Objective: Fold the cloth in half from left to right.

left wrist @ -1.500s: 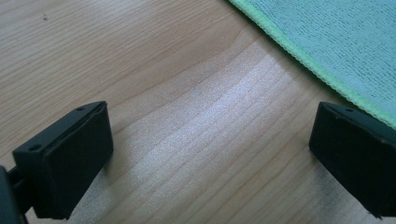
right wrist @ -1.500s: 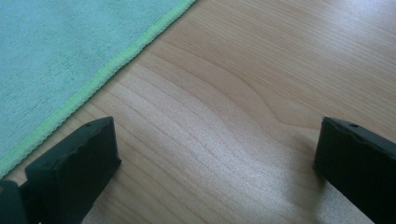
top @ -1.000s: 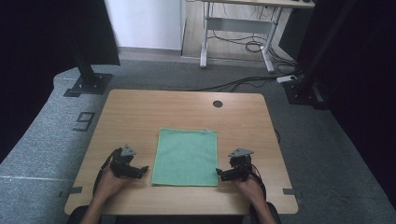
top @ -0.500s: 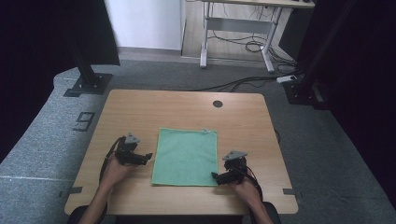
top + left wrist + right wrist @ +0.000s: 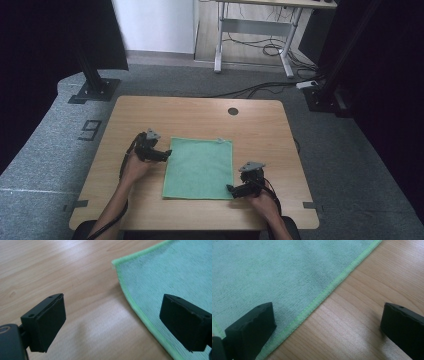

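The left gripper [image 5: 162,154] has its jaws wide apart and bare, just closing slightly, straddling the upper left edge of the green cloth [image 5: 199,167]. The right gripper [image 5: 234,190], equally wide and bare, straddles the lower right edge. The cloth lies flat mid-table [image 5: 200,112]; nothing is grasped or folded yet.

The high view was dim at its sides, where black curtains swallowed the light, while the tabletop [image 5: 200,117] and the pale wall behind it were evenly and softly lit from above. Its straight lines bowed slightly towards the corners. In the left gripper view a pale sheen lay on the wood between the jaws, with a soft shadow beside the green cloth [image 5: 175,272] edge ahead of them; the jaws themselves were slightly blurred. In the right gripper view the cloth weave ahead of the jaws was sharp, the jaws soft and dark, with faint shadows beneath them.
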